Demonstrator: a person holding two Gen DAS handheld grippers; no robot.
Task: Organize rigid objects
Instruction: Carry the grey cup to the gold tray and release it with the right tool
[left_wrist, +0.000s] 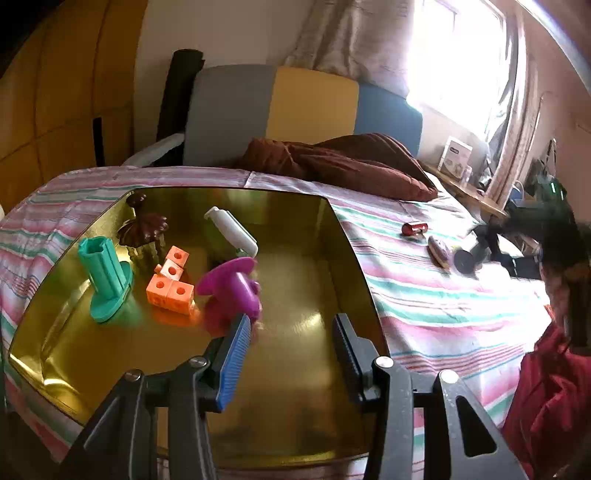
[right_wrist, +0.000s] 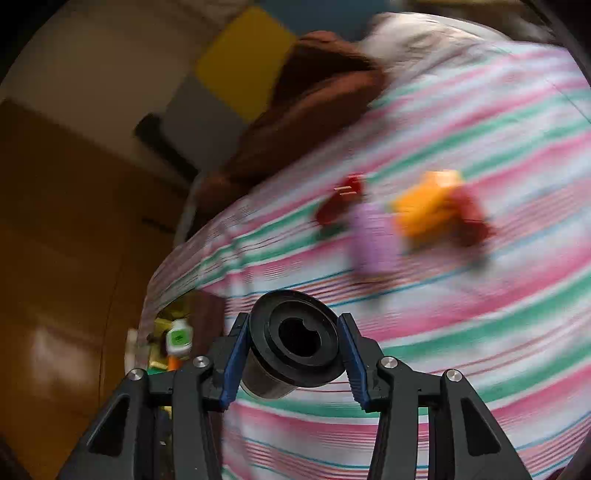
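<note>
Right wrist view first — what's it carrying?
— A black flanged cylinder, clenched between the right gripper pads, above the striped bedsheet. Blurred red, lilac and orange pieces lie further out on the sheet.
— And the left?
— Left gripper is released, nothing between its pads, hovering over the gold tray. The purple piece sits just ahead of it, beside the orange cubes, teal post, white bottle and brown piece.
— So which step?
— Carrying, I'd judge. Next, bring the cylinder over the tray's bare right side, lower, let go.
</note>
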